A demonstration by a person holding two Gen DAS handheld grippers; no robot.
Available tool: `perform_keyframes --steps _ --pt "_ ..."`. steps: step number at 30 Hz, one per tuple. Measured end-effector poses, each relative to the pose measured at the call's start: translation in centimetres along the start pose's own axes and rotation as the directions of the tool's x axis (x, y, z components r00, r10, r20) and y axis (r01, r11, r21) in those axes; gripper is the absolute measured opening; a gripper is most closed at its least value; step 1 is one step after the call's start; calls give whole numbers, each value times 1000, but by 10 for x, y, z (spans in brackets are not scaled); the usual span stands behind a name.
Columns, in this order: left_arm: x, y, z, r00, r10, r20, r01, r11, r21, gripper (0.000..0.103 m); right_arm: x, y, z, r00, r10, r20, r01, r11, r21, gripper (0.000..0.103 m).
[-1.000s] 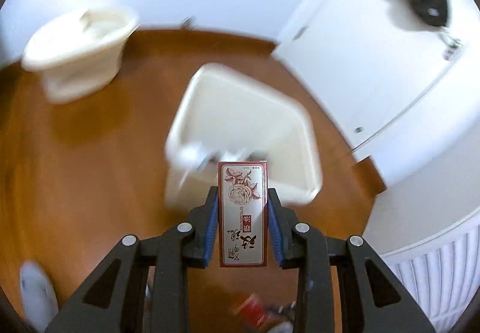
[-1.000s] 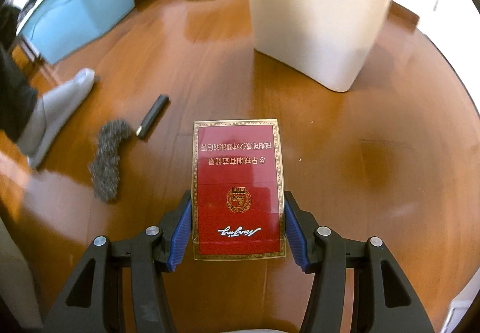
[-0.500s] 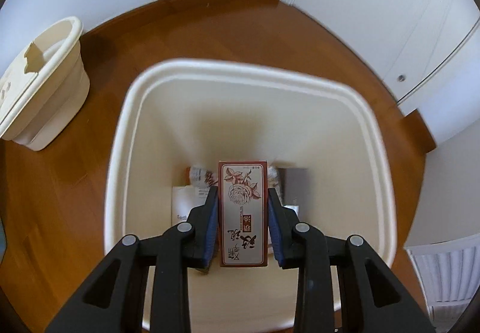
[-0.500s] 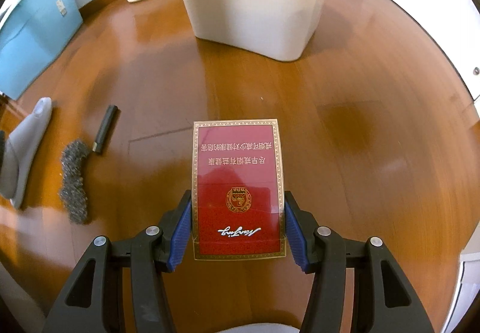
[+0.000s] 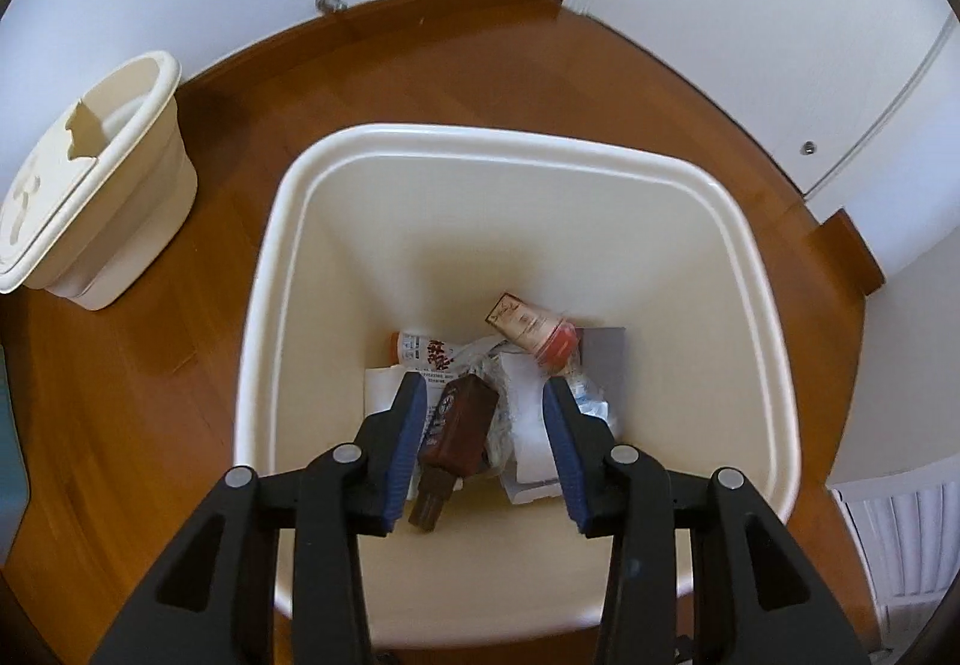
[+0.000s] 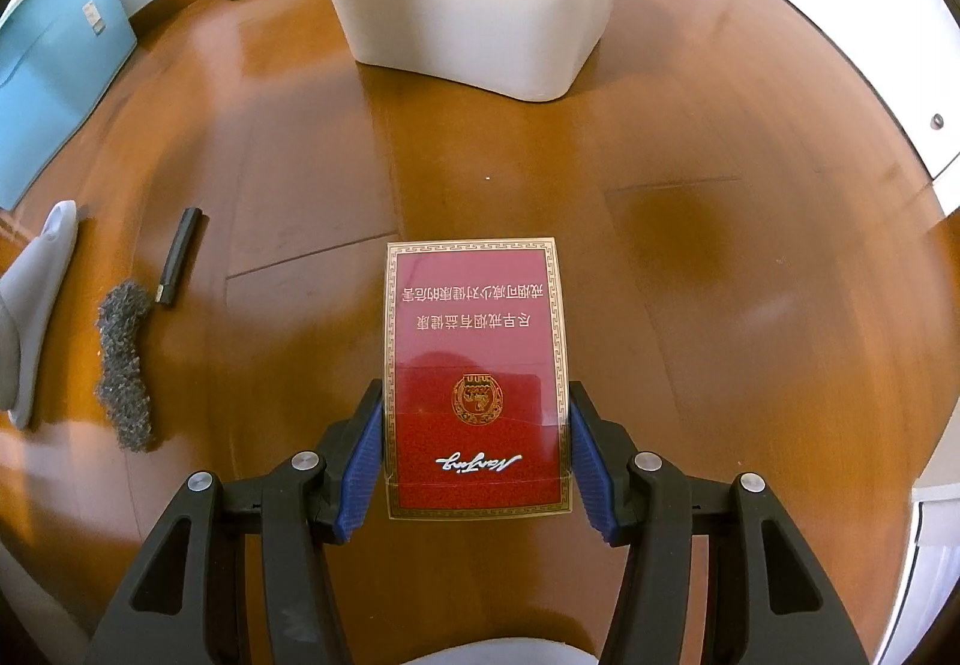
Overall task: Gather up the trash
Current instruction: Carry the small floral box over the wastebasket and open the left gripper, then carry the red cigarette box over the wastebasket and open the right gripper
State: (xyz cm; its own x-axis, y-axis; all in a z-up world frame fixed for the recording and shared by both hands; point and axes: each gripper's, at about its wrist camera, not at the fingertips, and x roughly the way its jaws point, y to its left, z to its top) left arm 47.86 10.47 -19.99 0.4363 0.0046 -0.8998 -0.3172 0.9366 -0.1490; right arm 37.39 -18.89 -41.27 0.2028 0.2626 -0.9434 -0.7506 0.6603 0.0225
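— Left gripper (image 5: 486, 425) is right over the cream bin (image 5: 744, 245), and its jaws have just been opening. The brown carton (image 5: 459, 419) sits between the blue pads, tipped over, touching neither one as far as I can see. It's let go, I'd say, and on its way down onto the wrappers and the little bottle (image 5: 531, 332) at the bottom.

— And the other side?

— Right gripper (image 6: 477, 455) is clenched on the red cigarette pack (image 6: 477, 383), both pads pressed to its edges, held out over bare wood floor (image 6: 750, 257). The bin stands well apart from it, up ahead.

— So what could spoil this?

— The red pack is gripped only by its lower part. A quick swing toward the bin could let it pivot or slip, and it would land on the floor short of the rim.

— Anything else?

— There's a grey scourer (image 6: 123, 365) and a black stick (image 6: 179, 256) lying on the floor, beside a slipper (image 6: 36, 305). Easy to overlook, or to kick away.
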Motion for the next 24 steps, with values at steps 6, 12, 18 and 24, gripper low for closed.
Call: perform_keyframes --steps 6,12,18,24 --pt "-52 18 -42 997 -28 77 32 998 -45 54 -14 -2 6 999 -17 31 17 1000 5 58" --pt "-70 62 -113 994 37 105 -15 980 -200 83 -100 -24 53 965 -5 264 -17 997 81 58" --pt "-35 91 -175 993 103 -51 -113 963 -245 103 -193 -49 109 864 -11 503 -49 993 107 58" --pt "-1 95 -207 987 61 -150 -99 962 -256 103 -217 -63 211 815 50 578 -99 994 53 58"
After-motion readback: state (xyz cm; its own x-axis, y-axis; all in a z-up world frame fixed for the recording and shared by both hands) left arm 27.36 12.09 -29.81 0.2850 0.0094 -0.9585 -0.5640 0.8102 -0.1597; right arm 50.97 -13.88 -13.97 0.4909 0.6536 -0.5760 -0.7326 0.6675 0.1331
